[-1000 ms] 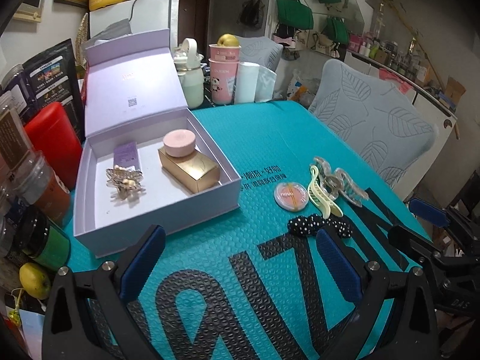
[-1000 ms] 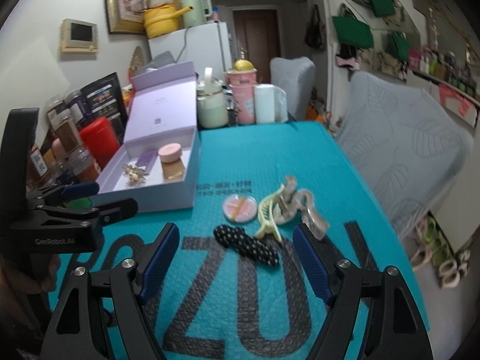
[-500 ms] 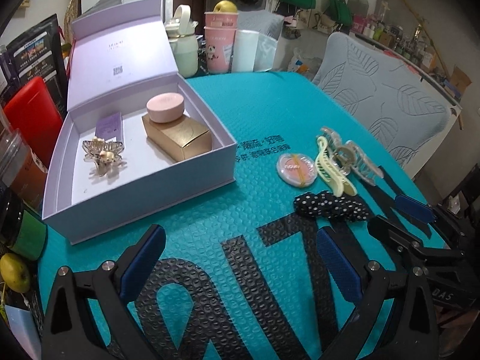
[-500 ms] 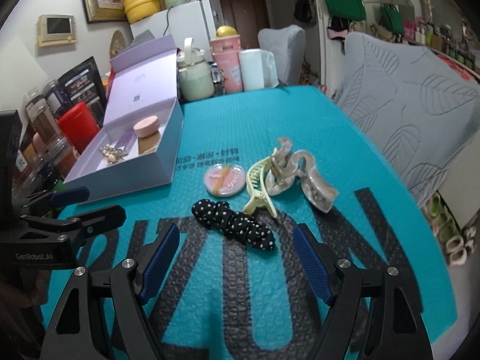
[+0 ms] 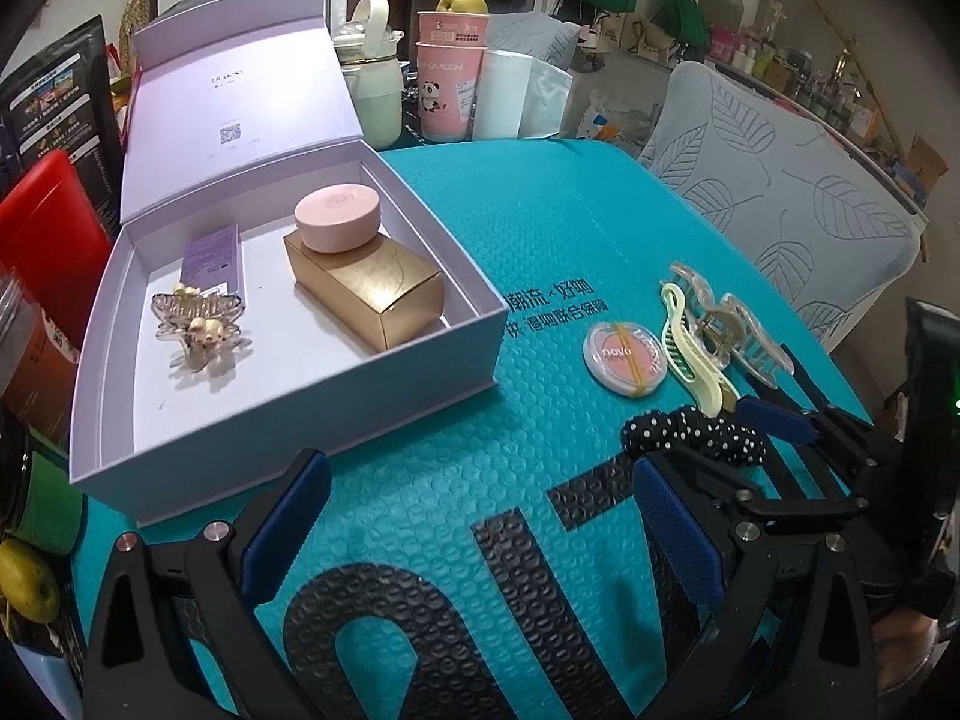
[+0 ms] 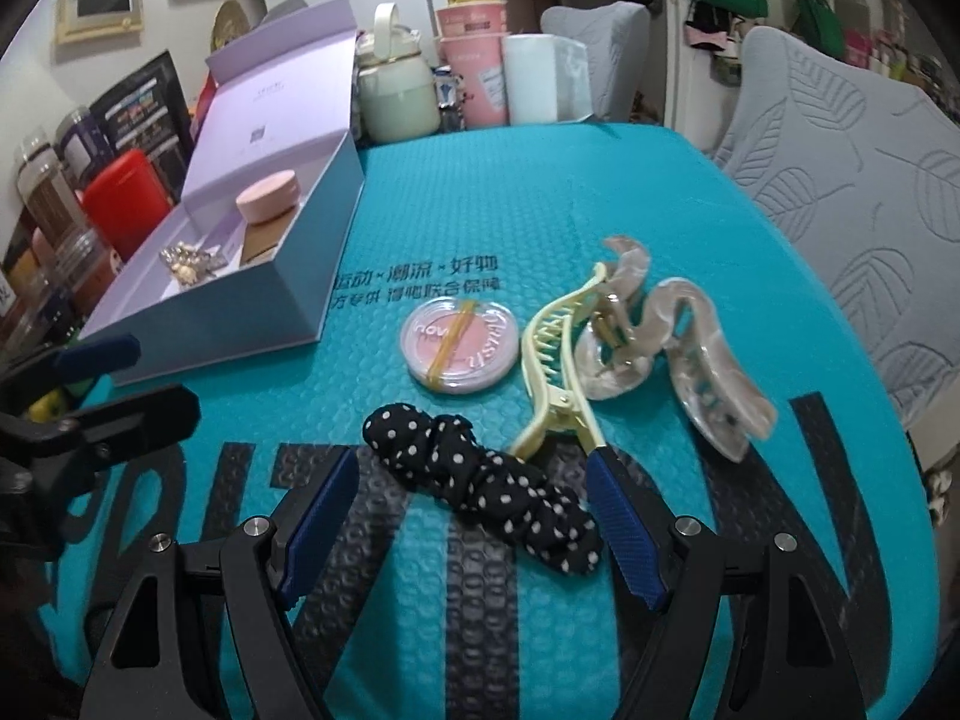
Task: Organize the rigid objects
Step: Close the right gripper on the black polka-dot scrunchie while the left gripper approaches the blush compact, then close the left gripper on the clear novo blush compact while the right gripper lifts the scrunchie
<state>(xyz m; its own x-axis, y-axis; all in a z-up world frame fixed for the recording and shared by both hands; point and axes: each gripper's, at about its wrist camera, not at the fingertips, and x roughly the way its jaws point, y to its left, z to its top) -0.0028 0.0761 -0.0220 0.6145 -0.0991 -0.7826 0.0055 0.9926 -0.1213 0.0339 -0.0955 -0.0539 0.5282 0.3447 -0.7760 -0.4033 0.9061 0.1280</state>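
We have both grippers over the near edge of the table [image 5: 540, 192], which is covered by a teal bubble mat. The right gripper [image 6: 474, 516] has its jaws spread wide with nothing pressed between the pads. The polka-dot scrunchie [image 6: 480, 480] lies on the mat between its fingers, just ahead of the pads, so we judge it to be the piece lined up for pickup: it is the nearest of the loose items, and the spread jaws leave room to straddle it.

Just beyond the scrunchie, toward the right edge, sit the round compact [image 6: 459, 345], the yellow clip [image 6: 552, 372] and the marbled claw clip [image 6: 672, 354]. The two clips touch and partly overlap, which we think makes them awkward to take first.

The lilac box [image 5: 288, 420] stands open at the left edge, lid propped upright behind it. Inside are a gold carton [image 5: 372, 294] with a pink jar [image 5: 339, 219] on top, a purple tube [image 5: 213, 258] and a flower clip [image 5: 198, 324]. There is bare floor at the box's near corner, so we read it as the place where the loose pieces belong.

The left gripper [image 5: 474, 522] is also spread and empty, hovering over bare mat just in front of the box, perhaps ready to steady it.
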